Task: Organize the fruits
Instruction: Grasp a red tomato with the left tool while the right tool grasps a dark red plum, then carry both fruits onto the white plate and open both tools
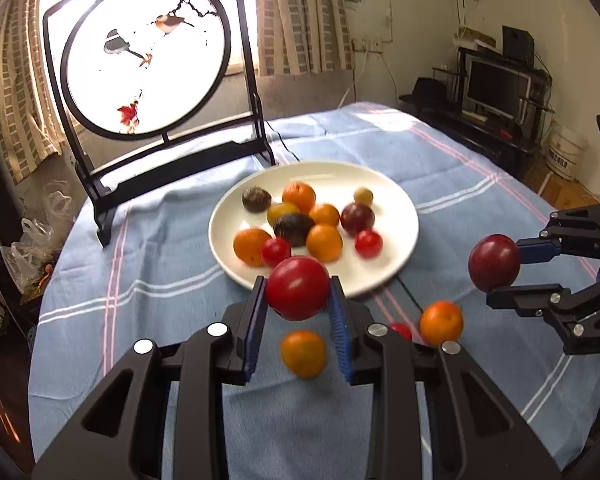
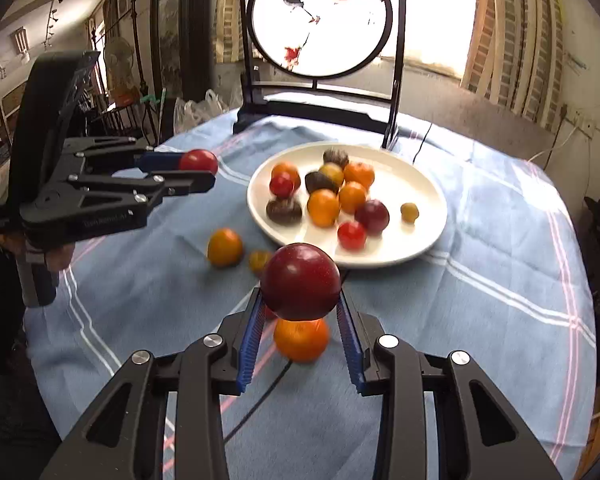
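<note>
My left gripper is shut on a red tomato, held above the cloth just short of the white plate. From the right wrist view the same left gripper and its tomato hang left of the plate. My right gripper is shut on a dark red plum; it shows at the right of the left wrist view, right gripper, plum. The plate holds several orange, red and dark fruits. On the cloth lie an orange fruit, another orange fruit and a small red one.
A round table under a blue checked cloth carries a black-framed round screen behind the plate. A thin black cable runs across the cloth. Plastic bags sit off the table's left edge; a monitor desk stands at the right.
</note>
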`<move>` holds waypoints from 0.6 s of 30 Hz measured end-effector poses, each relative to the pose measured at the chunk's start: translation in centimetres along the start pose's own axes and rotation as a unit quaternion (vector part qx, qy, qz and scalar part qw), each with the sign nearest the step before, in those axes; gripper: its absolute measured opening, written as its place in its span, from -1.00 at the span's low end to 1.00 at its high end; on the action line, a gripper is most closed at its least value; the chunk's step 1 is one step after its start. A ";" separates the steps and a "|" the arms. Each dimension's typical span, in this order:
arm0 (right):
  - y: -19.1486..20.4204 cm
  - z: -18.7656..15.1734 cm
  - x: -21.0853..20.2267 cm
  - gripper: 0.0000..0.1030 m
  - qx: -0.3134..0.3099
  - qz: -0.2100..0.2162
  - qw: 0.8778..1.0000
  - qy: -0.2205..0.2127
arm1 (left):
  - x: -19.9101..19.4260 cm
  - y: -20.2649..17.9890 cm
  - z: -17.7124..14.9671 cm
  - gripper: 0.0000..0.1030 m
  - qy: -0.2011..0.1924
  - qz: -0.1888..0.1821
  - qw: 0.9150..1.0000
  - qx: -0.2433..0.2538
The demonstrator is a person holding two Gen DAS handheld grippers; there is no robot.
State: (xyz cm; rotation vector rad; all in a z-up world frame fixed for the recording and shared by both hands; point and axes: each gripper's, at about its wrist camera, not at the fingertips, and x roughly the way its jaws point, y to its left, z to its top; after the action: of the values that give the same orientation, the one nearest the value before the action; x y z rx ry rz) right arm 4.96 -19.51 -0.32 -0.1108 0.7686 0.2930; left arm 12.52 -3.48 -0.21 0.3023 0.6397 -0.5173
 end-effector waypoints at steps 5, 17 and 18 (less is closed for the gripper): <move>-1.8 5.3 0.3 -0.29 0.026 -0.004 0.998 -0.056 | 0.8 0.4 4.5 -0.42 -0.031 0.023 0.998 -0.042; -4.8 9.9 5.1 -0.28 0.080 -0.005 0.993 -0.085 | 6.5 1.3 6.7 -0.42 -0.025 0.050 0.995 -0.086; -4.8 9.7 5.5 -0.28 0.081 -0.008 0.993 -0.084 | 7.0 1.4 6.5 -0.42 -0.021 0.049 0.995 -0.087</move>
State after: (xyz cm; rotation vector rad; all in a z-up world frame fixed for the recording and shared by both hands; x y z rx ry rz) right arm 16.62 -20.91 2.79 0.0596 0.6214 0.2205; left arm 21.20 -7.56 0.46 0.1573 0.6221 -0.3692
